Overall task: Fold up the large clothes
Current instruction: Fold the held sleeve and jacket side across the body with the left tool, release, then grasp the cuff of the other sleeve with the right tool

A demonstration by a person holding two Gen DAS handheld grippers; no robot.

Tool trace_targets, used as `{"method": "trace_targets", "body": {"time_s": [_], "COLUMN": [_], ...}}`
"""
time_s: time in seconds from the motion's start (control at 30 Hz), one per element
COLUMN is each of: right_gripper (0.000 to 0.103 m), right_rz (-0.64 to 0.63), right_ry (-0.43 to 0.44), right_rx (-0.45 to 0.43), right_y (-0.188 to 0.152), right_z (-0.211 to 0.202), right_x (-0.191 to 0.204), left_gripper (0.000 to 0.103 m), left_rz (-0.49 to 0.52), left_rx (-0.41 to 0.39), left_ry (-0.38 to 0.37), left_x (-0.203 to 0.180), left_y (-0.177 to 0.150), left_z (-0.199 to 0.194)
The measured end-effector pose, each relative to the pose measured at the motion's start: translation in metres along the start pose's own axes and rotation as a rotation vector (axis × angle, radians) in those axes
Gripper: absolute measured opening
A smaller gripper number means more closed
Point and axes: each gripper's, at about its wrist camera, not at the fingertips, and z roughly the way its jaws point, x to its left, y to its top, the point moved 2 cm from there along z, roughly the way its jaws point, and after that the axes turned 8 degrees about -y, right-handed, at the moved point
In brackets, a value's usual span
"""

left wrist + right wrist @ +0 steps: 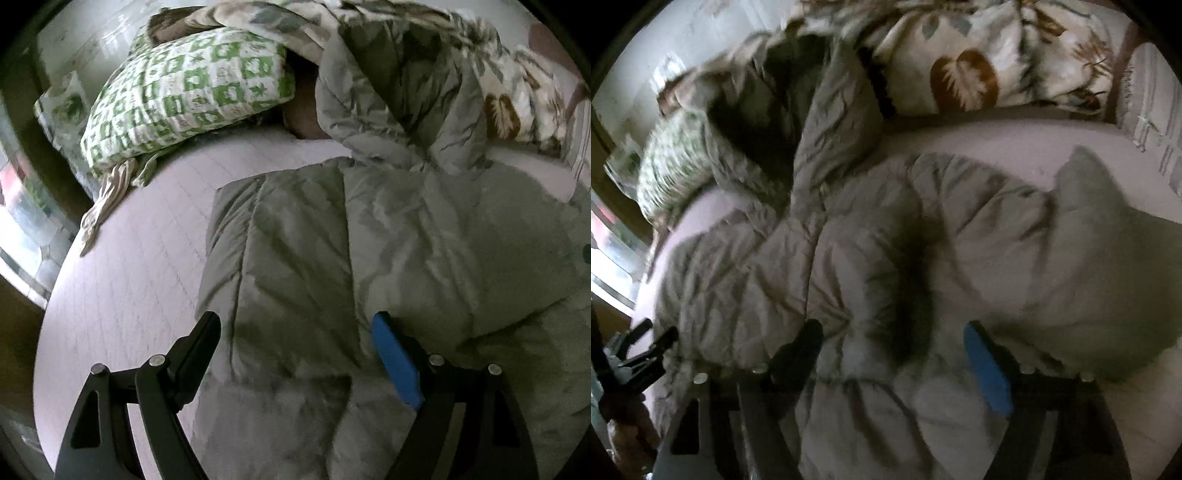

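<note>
grey padded coat (849, 258) lies blurred, perhaps partly folded, on bed (122, 266).

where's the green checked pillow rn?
Left wrist view, upper left: the green checked pillow lies at the head of the bed, left of the grey puffer jacket and beside the floral duvet.

a bed (122, 266) with a pale, faintly lined sheet carries everything. a grey padded coat (314, 251) lies spread on it straight ahead of the left tool (295, 332), reaching under its open fingers. farther ahead to the left rests a green-and-white checked pillow (184, 96). a leaf-printed quilt (480, 74) is heaped ahead to the right, beyond the coat.
</note>
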Motion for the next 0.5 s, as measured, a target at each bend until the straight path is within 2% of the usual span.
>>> {"method": "trace_targets", "body": {"time_s": [0.1,0.17,0.23,0.33,0.5], "right_gripper": [0.082,0.082,0.082,0.082,0.082], "right_rz": [0.04,0.085,0.135,0.23,0.394], "right_ry": [0.0,-0.037,-0.088,-0.211,-0.334], "right_rx": [-0.032,-0.04,-0.039,-0.023,-0.019], "right_y": [-0.005,-0.009,-0.013,-0.022,-0.031], "right_z": [-0.027,-0.04,-0.049,-0.059,-0.072], "right_x": [-0.033,-0.068,-0.107,-0.178,-0.279], "left_gripper": [0.084,0.084,0.084,0.084,0.084], "left_rz": [-0.072,-0.096,-0.095,-0.078,-0.052], "left_rx": [-0.015,-0.027,-0.034,-0.038,-0.029], "left_ry": [-0.066,-0.085,-0.085,-0.077,-0.048], "left_x": [-0.002,-0.006,-0.011,-0.019,-0.026], "left_y": [-0.01,-0.018,-0.023,-0.027,-0.029], "left_z": [-0.018,-0.028,-0.035,-0.041,-0.043]}}
